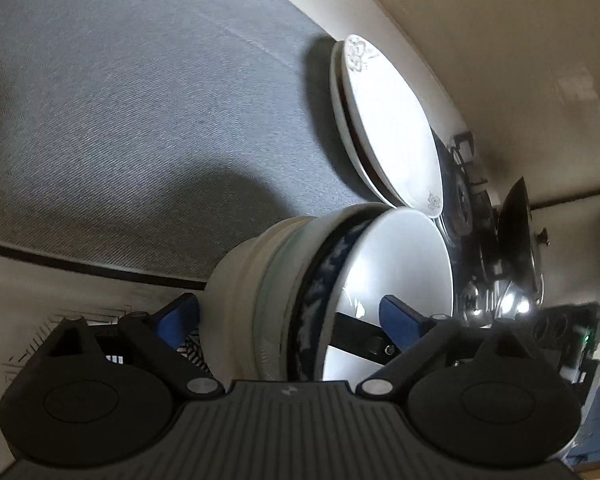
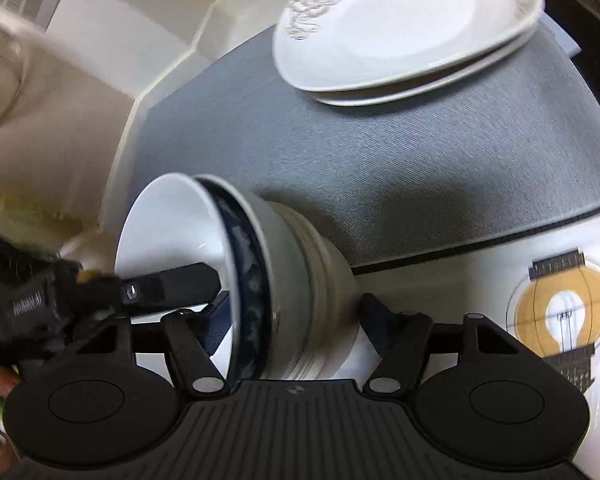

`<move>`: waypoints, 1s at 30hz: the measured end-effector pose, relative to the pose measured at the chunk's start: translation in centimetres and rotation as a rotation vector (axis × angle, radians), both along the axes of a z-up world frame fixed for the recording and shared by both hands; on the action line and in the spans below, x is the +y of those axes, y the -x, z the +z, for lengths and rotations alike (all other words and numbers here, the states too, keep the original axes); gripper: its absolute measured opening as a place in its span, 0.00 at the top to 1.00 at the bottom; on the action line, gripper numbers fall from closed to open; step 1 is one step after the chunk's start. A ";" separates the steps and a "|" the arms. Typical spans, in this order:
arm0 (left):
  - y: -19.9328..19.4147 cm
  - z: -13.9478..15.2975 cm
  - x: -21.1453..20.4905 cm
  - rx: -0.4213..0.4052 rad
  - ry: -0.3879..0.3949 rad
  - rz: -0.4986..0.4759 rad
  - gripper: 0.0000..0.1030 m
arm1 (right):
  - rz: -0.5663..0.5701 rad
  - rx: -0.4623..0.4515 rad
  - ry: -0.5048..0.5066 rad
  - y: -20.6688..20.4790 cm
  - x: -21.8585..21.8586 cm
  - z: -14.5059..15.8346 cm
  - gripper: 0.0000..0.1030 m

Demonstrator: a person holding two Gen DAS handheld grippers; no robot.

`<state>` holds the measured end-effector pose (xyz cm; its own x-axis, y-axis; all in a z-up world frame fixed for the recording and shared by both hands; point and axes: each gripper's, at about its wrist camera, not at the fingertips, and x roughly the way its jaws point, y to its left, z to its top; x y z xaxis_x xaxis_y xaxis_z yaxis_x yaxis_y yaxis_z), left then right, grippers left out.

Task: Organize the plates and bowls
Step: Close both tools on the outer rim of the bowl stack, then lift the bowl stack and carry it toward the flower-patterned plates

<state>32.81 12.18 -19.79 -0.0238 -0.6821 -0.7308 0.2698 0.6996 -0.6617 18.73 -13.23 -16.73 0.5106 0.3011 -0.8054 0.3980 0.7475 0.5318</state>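
Note:
A nested stack of bowls [image 1: 340,280] [image 2: 268,276], white on top, then blue-patterned, pale green and cream, sits at the edge of the grey mat [image 1: 140,100] [image 2: 420,152]. My left gripper [image 1: 290,312] straddles it, open, with one blue pad inside the top bowl and the other by the cream base. From the opposite side my right gripper [image 2: 296,310] straddles it the same way, also open, and a thin gap shows at its outer finger. Each view shows the other gripper's black finger reaching into the white bowl. Two stacked white plates [image 1: 388,120] [image 2: 400,20] with a flower print lie farther along the mat.
A dark wok and stove grate [image 1: 516,216] stand just beyond the plates. A white cloth with a light-bulb print [image 2: 560,304] lies under the mat's near edge. A raised white counter rim [image 2: 160,80] borders the mat on one side.

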 end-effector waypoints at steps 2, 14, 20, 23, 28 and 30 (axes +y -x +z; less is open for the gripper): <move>-0.2 -0.1 0.6 0.013 -0.001 0.009 0.14 | -0.026 0.002 -0.020 0.2 -0.2 -0.1 0.35; 0.4 0.2 2.2 0.080 0.052 0.074 0.17 | -0.105 0.002 -0.066 0.1 -1.9 0.2 0.41; 0.5 0.8 2.6 0.070 0.058 0.075 0.17 | -0.115 0.004 -0.067 -0.1 -2.2 0.6 0.41; 0.3 1.5 2.9 0.060 0.070 0.071 0.17 | -0.116 -0.014 -0.051 -0.3 -2.2 1.3 0.41; 0.0 2.8 2.4 0.038 0.080 0.063 0.17 | -0.110 -0.037 -0.028 -0.6 -2.8 2.6 0.41; -0.2 3.4 2.2 0.034 0.085 0.063 0.17 | -0.108 -0.044 -0.022 -0.8 -3.2 3.1 0.41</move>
<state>32.97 14.37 -16.43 -0.0030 -0.7428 -0.6695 0.2031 0.6551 -0.7277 19.53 -16.44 -13.64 0.5757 0.2596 -0.7754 0.4519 0.6893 0.5663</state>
